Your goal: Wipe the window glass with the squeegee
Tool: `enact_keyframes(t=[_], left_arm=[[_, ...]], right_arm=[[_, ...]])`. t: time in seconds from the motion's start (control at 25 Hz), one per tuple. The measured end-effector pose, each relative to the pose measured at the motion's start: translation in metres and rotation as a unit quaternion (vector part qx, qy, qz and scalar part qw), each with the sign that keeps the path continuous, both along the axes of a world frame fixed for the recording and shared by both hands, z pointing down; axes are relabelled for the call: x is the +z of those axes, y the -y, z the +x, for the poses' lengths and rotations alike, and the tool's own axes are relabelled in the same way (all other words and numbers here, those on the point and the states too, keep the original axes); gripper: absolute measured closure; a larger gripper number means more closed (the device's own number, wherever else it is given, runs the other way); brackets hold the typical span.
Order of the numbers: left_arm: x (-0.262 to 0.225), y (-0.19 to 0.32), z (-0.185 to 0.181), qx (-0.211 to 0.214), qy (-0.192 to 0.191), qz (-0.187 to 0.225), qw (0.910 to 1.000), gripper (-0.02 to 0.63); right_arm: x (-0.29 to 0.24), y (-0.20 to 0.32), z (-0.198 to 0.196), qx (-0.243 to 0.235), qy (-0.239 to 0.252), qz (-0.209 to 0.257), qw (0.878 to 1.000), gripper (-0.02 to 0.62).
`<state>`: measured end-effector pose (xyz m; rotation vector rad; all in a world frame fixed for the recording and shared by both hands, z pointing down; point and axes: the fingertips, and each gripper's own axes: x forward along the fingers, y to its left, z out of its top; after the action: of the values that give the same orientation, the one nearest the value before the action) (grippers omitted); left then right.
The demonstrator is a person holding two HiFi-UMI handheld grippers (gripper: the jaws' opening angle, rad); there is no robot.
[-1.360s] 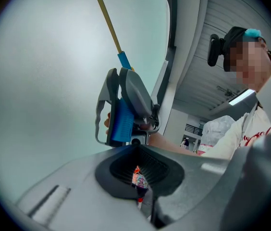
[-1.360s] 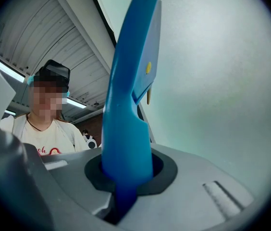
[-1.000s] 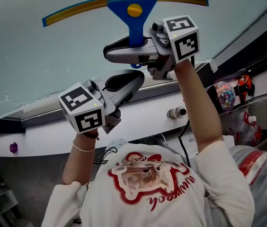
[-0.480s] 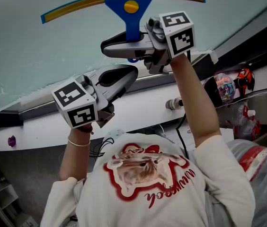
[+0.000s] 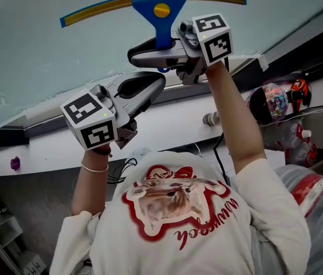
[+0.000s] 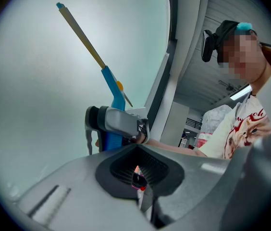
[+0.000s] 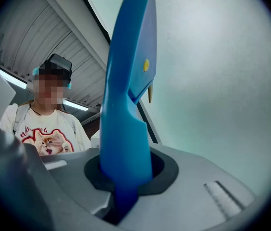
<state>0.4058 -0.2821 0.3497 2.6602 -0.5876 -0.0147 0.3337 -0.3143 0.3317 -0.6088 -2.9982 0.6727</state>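
Observation:
The squeegee (image 5: 162, 17) has a blue handle and a long yellow-edged blade that lies against the pale window glass (image 5: 52, 62) near the top of the head view. My right gripper (image 5: 160, 57) is shut on the blue handle (image 7: 126, 105), which rises straight out of its jaws. Lower and to the left, my left gripper (image 5: 148, 88) is shut and holds nothing, just off the glass above the window frame. In the left gripper view the squeegee (image 6: 110, 83) and the right gripper (image 6: 118, 121) show beyond my left gripper (image 6: 138, 177).
A dark window frame (image 5: 41, 125) and white sill (image 5: 167, 133) run below the glass. Plastic bags (image 5: 316, 193) and a colourful bundle (image 5: 273, 109) sit at the right. A small purple thing (image 5: 15, 163) is on the sill at left.
The right gripper and squeegee have crept slightly up and right on the glass. The left gripper has risen a little with them.

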Motion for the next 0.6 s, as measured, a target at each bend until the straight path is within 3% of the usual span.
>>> enact_keyframes(t=[0.6], left_arm=[[0.028,-0.012,-0.001,0.019,0.010,-0.005,0.9998,0.605]], right_arm=[[0.040,-0.013,-0.006,0.009,0.001,-0.013,1.000,0.523]])
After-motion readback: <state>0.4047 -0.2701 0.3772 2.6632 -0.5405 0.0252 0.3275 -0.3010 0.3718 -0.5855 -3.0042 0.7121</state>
